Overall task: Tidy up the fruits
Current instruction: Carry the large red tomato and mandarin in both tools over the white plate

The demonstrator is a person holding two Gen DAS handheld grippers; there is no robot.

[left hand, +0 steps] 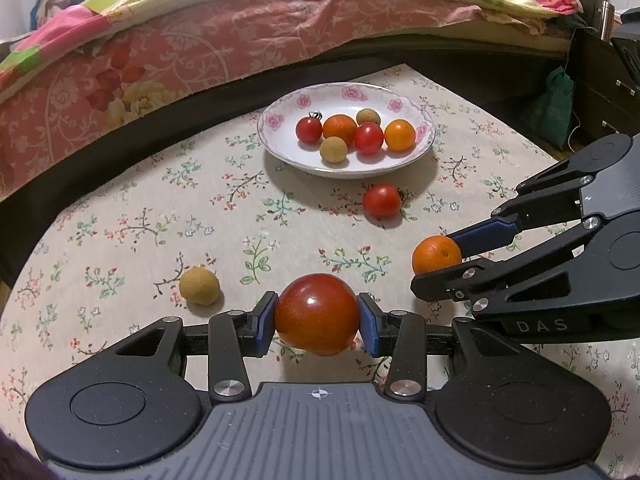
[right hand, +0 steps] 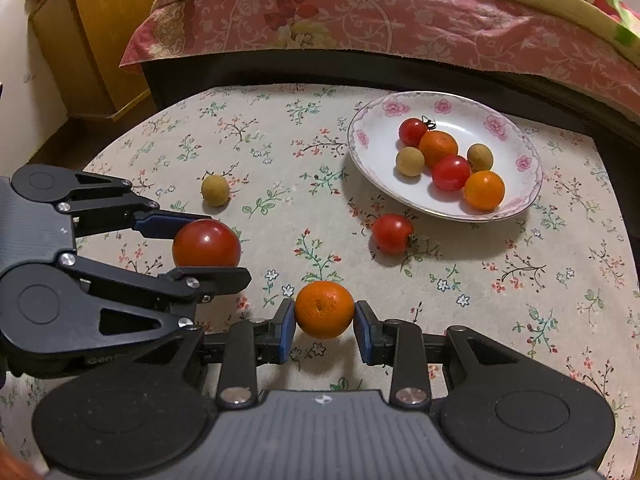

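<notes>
The left gripper [left hand: 317,319] sits nearest the lens, its blue pads [left hand: 265,320] closed against both sides of a large red tomato [left hand: 317,314], which it holds just above the flowered tablecloth [left hand: 120,216]. Seen from the right wrist, the right gripper [right hand: 324,320] has its jaws narrowed around a small orange [right hand: 324,309]; the left pad touches the fruit, while a thin gap seems to show at the right pad, so a firm hold cannot be confirmed.

Taking the white plate [left hand: 280,148] with pink roses as the landmark: both grippers are on the near side of it, side by side, the right one closer to the plate's right edge. A loose red tomato [left hand: 382,200] lies on the cloth just in front of the plate's near rim. A tan longan [left hand: 199,285] lies well in front of the plate and to its left, near the left gripper.

On the plate rest two red tomatoes, two oranges and two tan longans, clustered and touching. Beyond the plate runs a bed [left hand: 200,56] with pink floral bedding.
</notes>
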